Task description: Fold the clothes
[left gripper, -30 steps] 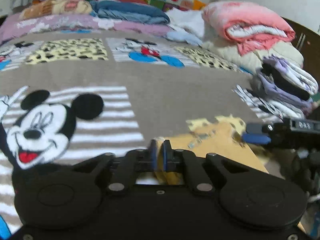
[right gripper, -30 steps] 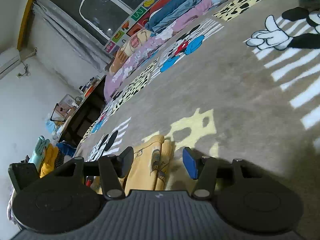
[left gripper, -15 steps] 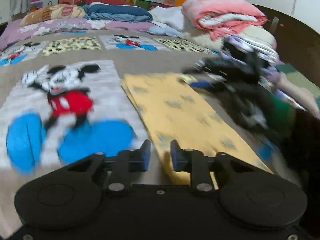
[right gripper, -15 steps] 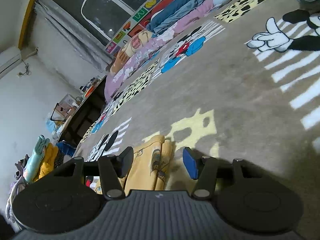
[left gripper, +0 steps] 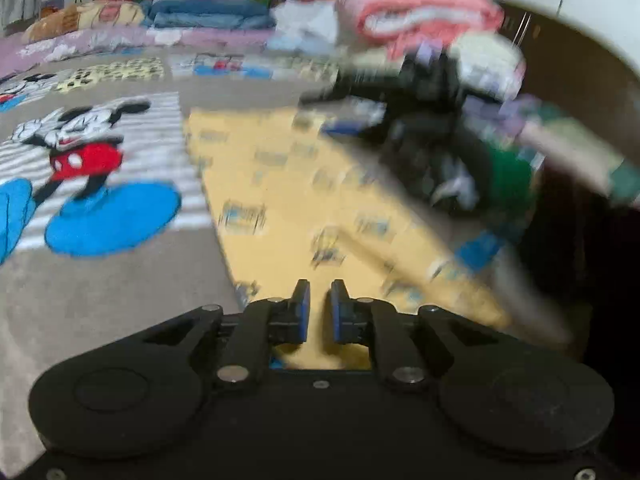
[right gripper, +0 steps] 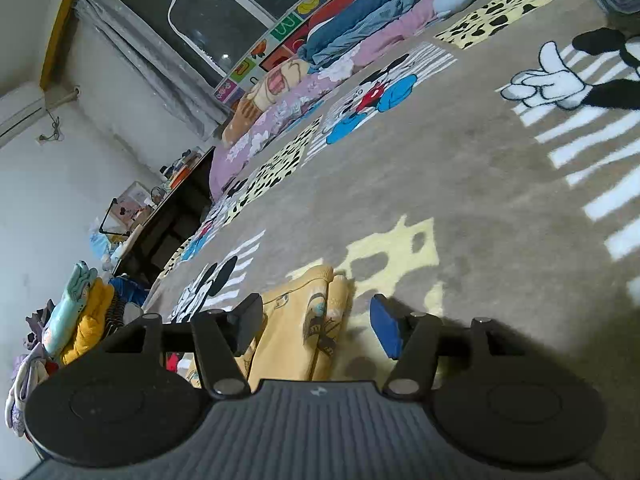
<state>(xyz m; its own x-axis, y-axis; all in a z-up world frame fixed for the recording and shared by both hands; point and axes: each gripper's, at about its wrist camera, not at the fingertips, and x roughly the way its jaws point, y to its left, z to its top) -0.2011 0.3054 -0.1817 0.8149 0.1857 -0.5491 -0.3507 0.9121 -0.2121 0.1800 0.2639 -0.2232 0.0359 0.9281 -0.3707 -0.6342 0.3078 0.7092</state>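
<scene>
Jaws of left gripper (left gripper: 319,307) slightly parted above one yellow printed garment (left gripper: 304,200) lying flat on cartoon-mouse blanket (left gripper: 120,280), jaws of right gripper (right gripper: 316,326) released wide around its bunched far end (right gripper: 304,320), one pink folded quilt (left gripper: 416,12) behind.

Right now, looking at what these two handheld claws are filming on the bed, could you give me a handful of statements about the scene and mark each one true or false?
1. The yellow garment lies spread on the cartoon-mouse blanket. True.
2. The right gripper is clamped shut. False: its fingers stand wide apart, with the garment's folded edge between them.
3. A pink folded blanket sits at the far side of the bed. True.
4. The left gripper has its fingers spread wide. False: only a narrow gap separates them.
5. The garment is plain green. False: it is yellow with small printed figures.
</scene>
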